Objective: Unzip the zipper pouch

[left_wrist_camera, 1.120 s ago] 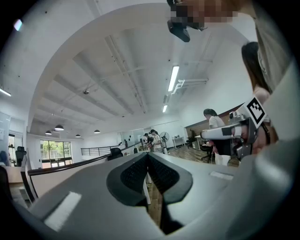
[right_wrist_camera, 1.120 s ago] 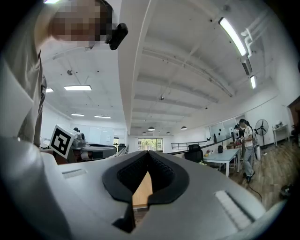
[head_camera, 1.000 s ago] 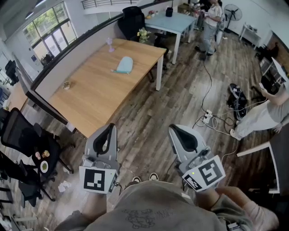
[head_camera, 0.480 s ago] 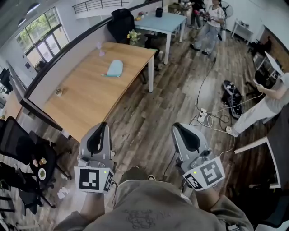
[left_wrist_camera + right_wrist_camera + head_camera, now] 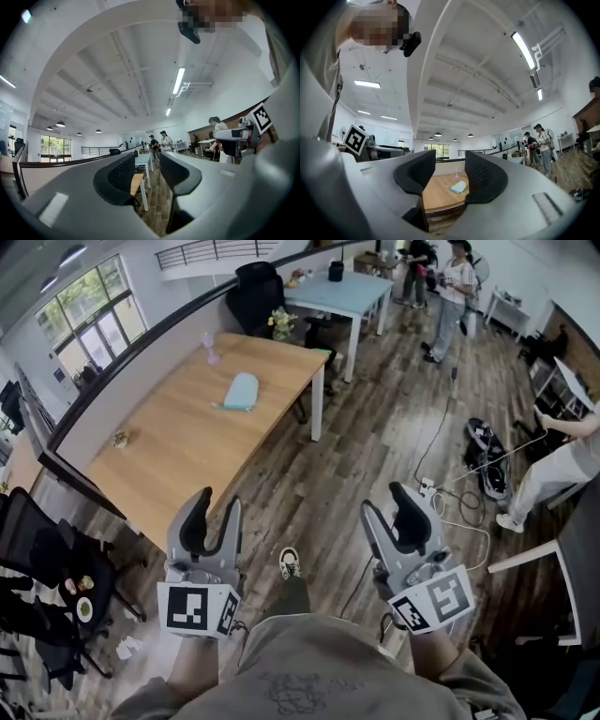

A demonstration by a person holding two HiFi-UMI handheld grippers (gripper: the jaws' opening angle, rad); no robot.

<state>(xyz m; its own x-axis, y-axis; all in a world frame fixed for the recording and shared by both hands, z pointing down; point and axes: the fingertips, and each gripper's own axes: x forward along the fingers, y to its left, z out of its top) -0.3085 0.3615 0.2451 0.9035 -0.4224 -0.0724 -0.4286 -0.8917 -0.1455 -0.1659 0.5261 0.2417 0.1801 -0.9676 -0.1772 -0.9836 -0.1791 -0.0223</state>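
A light blue zipper pouch (image 5: 242, 391) lies on the long wooden table (image 5: 169, 442), far ahead of both grippers. In the right gripper view the pouch (image 5: 459, 187) shows small between the jaws, well beyond them. My left gripper (image 5: 217, 507) is held over the floor near the table's front corner; its jaws are opening and nothing is between them. My right gripper (image 5: 386, 507) hangs over the wooden floor to the right, its jaws also opening and empty. The left gripper (image 5: 143, 171) points past a table corner toward the room; the right gripper (image 5: 444, 176) faces the wooden table (image 5: 440, 197).
A pale blue table (image 5: 342, 287) stands behind the wooden one, with a black chair (image 5: 258, 287) and a plant (image 5: 278, 320) beside it. Black office chairs (image 5: 42, 521) are at the left. Cables and a power strip (image 5: 427, 488) lie on the floor at right. People stand at the back right.
Both grippers' jaws were shut and now stand apart. The wooden table has drawn a little nearer in the head view, and a shoe shows between the grippers.
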